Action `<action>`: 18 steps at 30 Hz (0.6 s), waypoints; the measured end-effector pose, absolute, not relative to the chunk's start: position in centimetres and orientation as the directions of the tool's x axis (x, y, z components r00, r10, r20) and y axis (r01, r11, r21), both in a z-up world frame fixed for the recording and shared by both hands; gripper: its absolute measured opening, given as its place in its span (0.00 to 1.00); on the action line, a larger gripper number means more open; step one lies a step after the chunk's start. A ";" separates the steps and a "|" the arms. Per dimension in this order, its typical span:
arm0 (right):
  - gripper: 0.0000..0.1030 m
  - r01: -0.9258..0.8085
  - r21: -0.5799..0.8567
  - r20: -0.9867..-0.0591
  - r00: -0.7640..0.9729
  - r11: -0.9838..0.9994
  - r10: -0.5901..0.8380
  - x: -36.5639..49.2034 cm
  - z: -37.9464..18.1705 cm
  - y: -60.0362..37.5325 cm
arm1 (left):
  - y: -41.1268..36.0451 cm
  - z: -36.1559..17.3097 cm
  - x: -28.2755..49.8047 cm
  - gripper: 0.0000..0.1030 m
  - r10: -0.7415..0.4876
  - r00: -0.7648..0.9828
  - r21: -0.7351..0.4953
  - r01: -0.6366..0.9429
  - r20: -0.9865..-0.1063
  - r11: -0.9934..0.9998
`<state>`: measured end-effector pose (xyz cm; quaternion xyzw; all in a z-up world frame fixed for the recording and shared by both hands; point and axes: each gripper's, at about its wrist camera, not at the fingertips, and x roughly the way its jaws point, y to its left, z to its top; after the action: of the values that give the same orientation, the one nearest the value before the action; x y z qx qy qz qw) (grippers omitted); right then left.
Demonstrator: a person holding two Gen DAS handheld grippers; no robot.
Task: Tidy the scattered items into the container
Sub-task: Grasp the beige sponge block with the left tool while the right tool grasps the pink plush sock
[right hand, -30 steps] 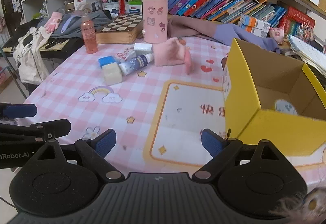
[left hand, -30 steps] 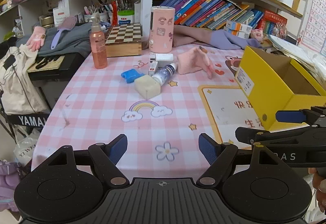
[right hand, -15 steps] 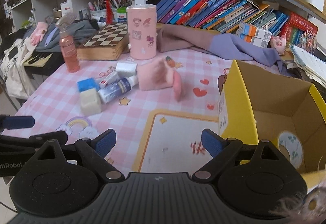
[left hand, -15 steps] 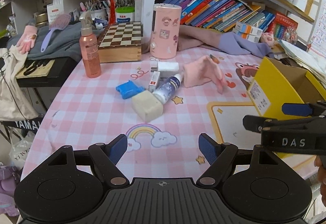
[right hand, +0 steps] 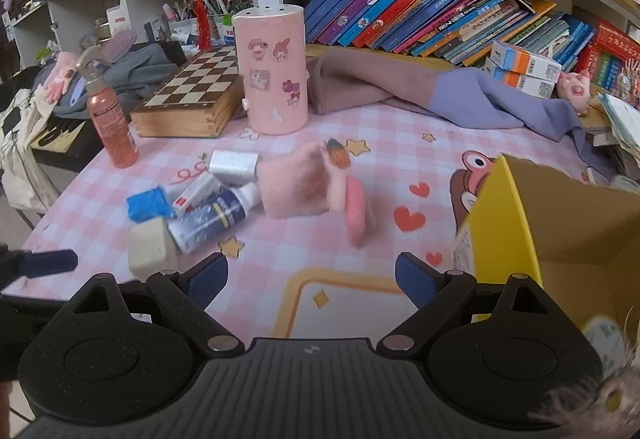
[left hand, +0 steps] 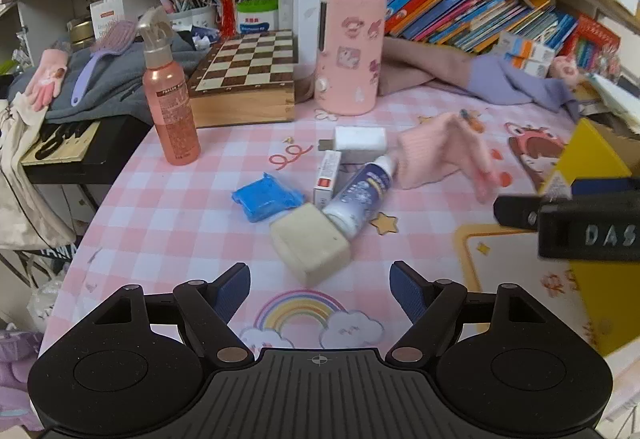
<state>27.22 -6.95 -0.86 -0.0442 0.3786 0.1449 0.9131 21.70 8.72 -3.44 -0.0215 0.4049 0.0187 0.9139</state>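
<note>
Both claws stand released and empty over the pink checked desk [left hand: 168,223]: the left claw [left hand: 320,281] points at the cluster of scattered items, the right claw [right hand: 311,279] hovers between that cluster and the yellow box [right hand: 520,239]. None of the visible items has reached the container. The cream sponge block [left hand: 310,245] lies nearest the left claw, touching the tipped-over white-and-blue bottle [left hand: 358,195]; beside them lie the blue packet [left hand: 266,197], a small red-and-white carton [left hand: 328,179] and a white rectangular block [left hand: 360,139]. The pink glove [right hand: 308,187] lies just to the right of the bottle, nearer the box. The yellow box stands open at the right side of the desk, well apart from the cluster; only part of its interior shows, with a round label low inside and no cluster item visible there. Judged from this, the tidying is at its start, with six items left.
</note>
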 end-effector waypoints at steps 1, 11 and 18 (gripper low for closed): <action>0.88 -0.297 0.026 -0.702 0.675 0.955 0.229 27.7 -0.9 -6.7 | 8.8 -3.7 22.1 0.76 0.020 0.667 -0.020 -0.053 -0.745 0.998; 0.86 -0.246 -0.028 -0.701 0.696 0.969 0.156 32.7 -1.6 -6.1 | 9.4 -5.4 25.3 0.74 0.027 0.639 -0.026 -0.073 -0.768 0.997; 0.85 -0.253 -0.078 -0.709 0.694 0.964 0.125 34.9 -2.5 -5.3 | 9.6 -6.9 26.8 0.70 0.038 0.603 -0.031 -0.104 -0.797 0.994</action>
<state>34.92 -5.27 -2.53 -0.0848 0.3773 0.1029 0.9165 26.79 9.57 -6.89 -0.0371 0.4439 0.0396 0.8944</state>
